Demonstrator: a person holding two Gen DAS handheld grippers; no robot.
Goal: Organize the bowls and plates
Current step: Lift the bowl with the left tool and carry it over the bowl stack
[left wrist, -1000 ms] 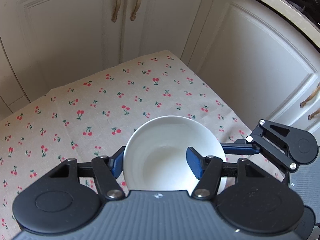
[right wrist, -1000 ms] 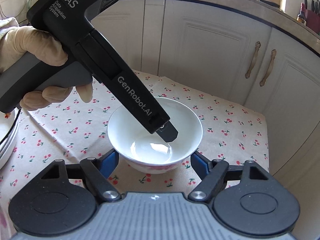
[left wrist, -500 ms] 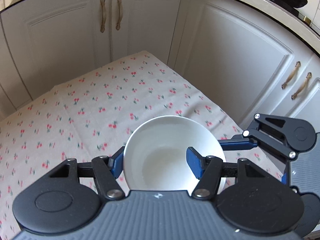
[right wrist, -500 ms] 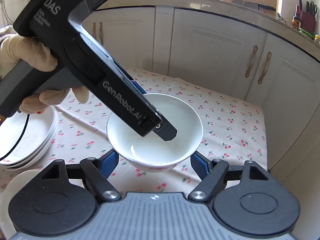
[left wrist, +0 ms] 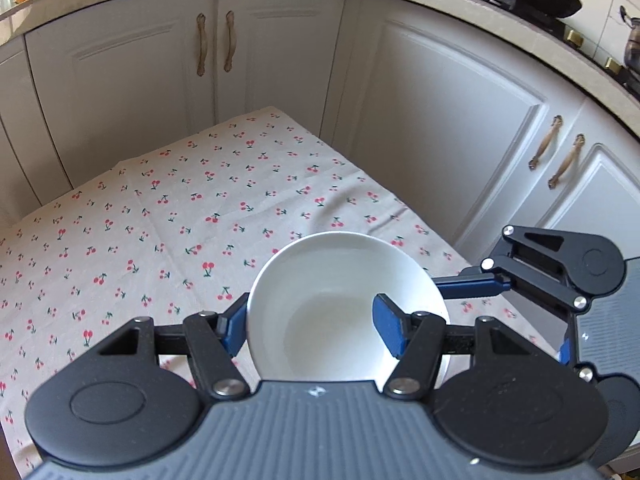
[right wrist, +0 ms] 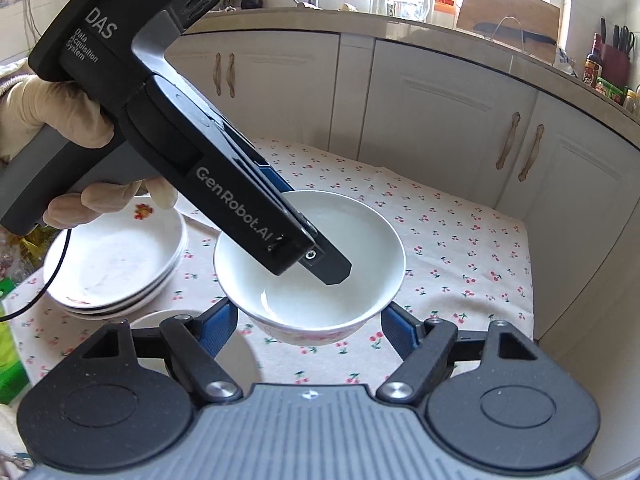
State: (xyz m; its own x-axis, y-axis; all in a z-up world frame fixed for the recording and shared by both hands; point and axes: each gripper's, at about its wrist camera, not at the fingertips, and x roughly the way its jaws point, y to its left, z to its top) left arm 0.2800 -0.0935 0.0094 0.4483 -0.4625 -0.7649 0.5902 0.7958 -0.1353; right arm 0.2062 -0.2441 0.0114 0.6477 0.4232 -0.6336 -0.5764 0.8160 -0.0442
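Above cherry-print desk (right wrist: 460,240): white bowl (right wrist: 320,280) airborne, wall pinched by left gripper (left wrist: 310,322) jaws (one pad inside). Right gripper (right wrist: 310,330) jaws spread, flanking bowl base, apart.

i see open cherry-print tablecloth (left wrist: 224,216) far and left of the bowl (right wrist: 316,256). stacked plates (right wrist: 116,256) block the near left, and cabinet doors (right wrist: 448,128) wall off the far and right edges.

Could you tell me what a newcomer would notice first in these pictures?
A white bowl held clear above the cherry-print tablecloth, the left claw pinching its rim, one finger inside. The right claw sits just below it, jaws spread. A stack of white plates rests on the cloth, left in the right wrist view.
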